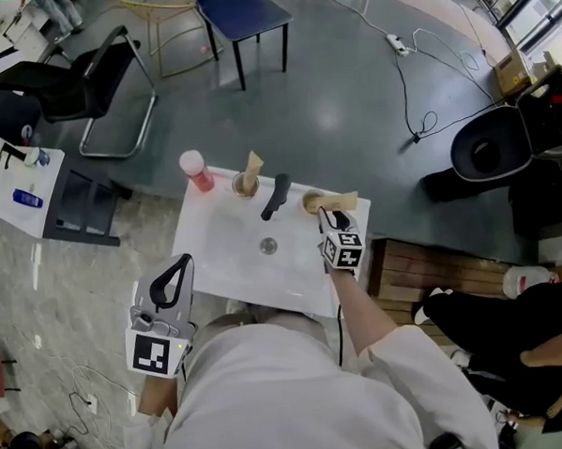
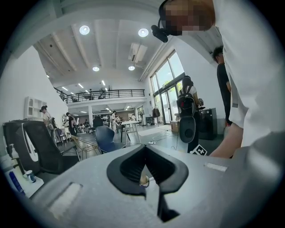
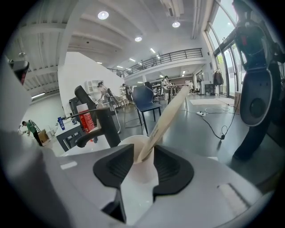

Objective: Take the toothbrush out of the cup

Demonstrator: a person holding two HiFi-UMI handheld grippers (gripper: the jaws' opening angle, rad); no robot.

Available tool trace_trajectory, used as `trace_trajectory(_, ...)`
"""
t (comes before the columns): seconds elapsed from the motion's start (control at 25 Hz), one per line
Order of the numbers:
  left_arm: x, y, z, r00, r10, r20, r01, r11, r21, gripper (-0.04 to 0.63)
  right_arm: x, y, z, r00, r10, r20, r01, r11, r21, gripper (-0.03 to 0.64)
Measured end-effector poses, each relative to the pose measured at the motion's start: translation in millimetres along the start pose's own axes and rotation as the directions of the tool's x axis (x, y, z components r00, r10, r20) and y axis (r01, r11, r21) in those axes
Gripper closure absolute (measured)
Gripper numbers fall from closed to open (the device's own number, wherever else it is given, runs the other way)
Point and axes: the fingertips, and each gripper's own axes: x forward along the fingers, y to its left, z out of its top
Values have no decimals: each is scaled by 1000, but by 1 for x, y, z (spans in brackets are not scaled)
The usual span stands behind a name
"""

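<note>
A white cup (image 1: 312,203) stands at the sink's back right corner, with a toothbrush in a beige wrapper (image 1: 342,202) leaning out of it to the right. My right gripper (image 1: 326,218) is open just in front of that cup. In the right gripper view the cup (image 3: 136,149) sits between the two spread jaws and the toothbrush (image 3: 167,116) slants up to the right; the pads do not press on either. My left gripper (image 1: 180,264) hangs off the sink's front left corner, shut and empty; its jaws (image 2: 144,171) meet.
A white sink (image 1: 216,246) holds a black faucet (image 1: 276,196) and a drain (image 1: 269,246). At its back edge are a second cup with a toothbrush (image 1: 247,181) and a pink-red bottle (image 1: 196,172). A wooden pallet (image 1: 424,272) lies to the right; chairs (image 1: 242,14) stand beyond.
</note>
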Motion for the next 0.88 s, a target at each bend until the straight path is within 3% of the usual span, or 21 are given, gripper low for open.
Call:
trace_trajectory(0.64, -3, 12, -11, 999, 30, -44, -31, 999, -10, 589, 36, -10, 13, 1000, -24, -12, 24, 999, -49, 477)
trace_trajectory(0.88, -7, 23, -15, 998, 36, -50, -37, 999, -16, 589, 40, -5, 20, 999, -47, -4, 46, 994, -102, 528)
